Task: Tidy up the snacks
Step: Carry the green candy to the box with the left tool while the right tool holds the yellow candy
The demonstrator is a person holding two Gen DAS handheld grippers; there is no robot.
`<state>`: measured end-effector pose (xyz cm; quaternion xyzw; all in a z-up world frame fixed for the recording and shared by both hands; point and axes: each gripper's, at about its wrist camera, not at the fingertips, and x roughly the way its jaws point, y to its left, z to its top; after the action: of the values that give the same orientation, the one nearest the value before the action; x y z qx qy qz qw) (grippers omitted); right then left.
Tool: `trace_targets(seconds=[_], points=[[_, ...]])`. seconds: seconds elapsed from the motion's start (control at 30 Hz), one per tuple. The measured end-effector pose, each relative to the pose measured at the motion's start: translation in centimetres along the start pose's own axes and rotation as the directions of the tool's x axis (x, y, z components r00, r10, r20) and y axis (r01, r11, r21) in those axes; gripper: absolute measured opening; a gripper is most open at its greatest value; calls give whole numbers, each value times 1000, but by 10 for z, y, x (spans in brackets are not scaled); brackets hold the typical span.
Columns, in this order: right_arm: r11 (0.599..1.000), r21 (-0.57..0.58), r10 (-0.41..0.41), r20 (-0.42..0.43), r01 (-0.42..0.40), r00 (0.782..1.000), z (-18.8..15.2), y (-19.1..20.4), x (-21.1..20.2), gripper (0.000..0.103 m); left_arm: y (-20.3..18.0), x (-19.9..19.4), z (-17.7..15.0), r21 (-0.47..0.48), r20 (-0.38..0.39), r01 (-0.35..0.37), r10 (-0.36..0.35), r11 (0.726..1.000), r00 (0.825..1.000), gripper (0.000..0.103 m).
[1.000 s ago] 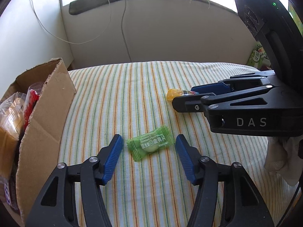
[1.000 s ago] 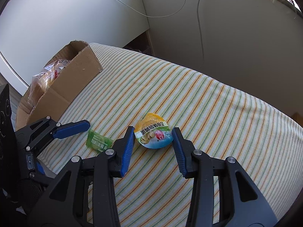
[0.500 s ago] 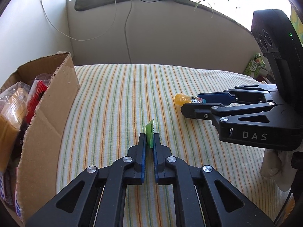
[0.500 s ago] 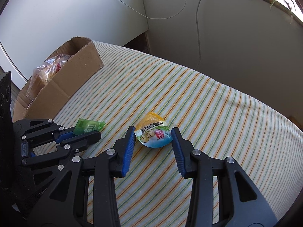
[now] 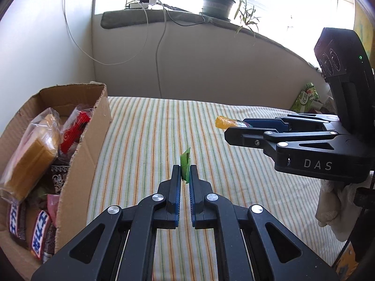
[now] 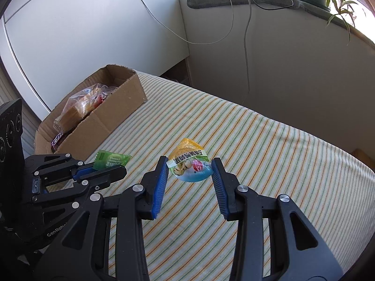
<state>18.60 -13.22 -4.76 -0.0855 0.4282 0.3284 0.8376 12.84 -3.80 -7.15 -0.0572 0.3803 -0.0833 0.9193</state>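
My left gripper (image 5: 185, 171) is shut on a small green candy packet (image 5: 185, 164), held edge-up above the striped cloth; the packet also shows in the right wrist view (image 6: 112, 160). My right gripper (image 6: 189, 167) has its pads against both sides of a yellow and blue snack cup (image 6: 189, 165), which hangs between them above the cloth. The cup shows in the left wrist view (image 5: 226, 122) beyond the right gripper's fingers (image 5: 257, 135). A cardboard box (image 5: 86, 149) with several snacks stands at the left; it also shows in the right wrist view (image 6: 112, 121).
A striped cloth (image 5: 145, 140) covers the table. A wall with hanging cables (image 5: 159, 53) rises behind it. A green packet (image 5: 304, 98) lies at the far right edge. A white cloth (image 5: 332, 206) hangs at the right. A potted plant (image 5: 218, 4) stands on the sill.
My left gripper shut on the green candy and lifted it off the cloth. My right gripper closed in on the snack cup and raised it. Both views now sit higher.
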Motion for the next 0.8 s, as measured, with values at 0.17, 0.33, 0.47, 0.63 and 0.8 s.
trace_targets(seconds=[0.17, 0.33, 0.47, 0.63, 0.8], points=[[999, -43, 17, 30, -16, 999, 5, 30, -16, 39, 9, -26, -1, -8, 45, -17, 17, 1000, 999, 5], [996, -84, 39, 44, -36, 998, 7, 60, -23, 39, 28, -54, -7, -28, 85, -49, 51, 998, 995, 5], [992, -119, 51, 51, -45, 997, 8, 85, -27, 39, 43, -72, -13, -46, 104, -82, 87, 996, 991, 5], [984, -163, 79, 55, -69, 995, 11, 114, -28, 39, 68, -91, -22, -73, 119, -127, 136, 989, 984, 5], [974, -209, 103, 43, -92, 994, 14, 144, -20, 39, 93, -105, -32, -96, 119, -175, 186, 980, 975, 5]])
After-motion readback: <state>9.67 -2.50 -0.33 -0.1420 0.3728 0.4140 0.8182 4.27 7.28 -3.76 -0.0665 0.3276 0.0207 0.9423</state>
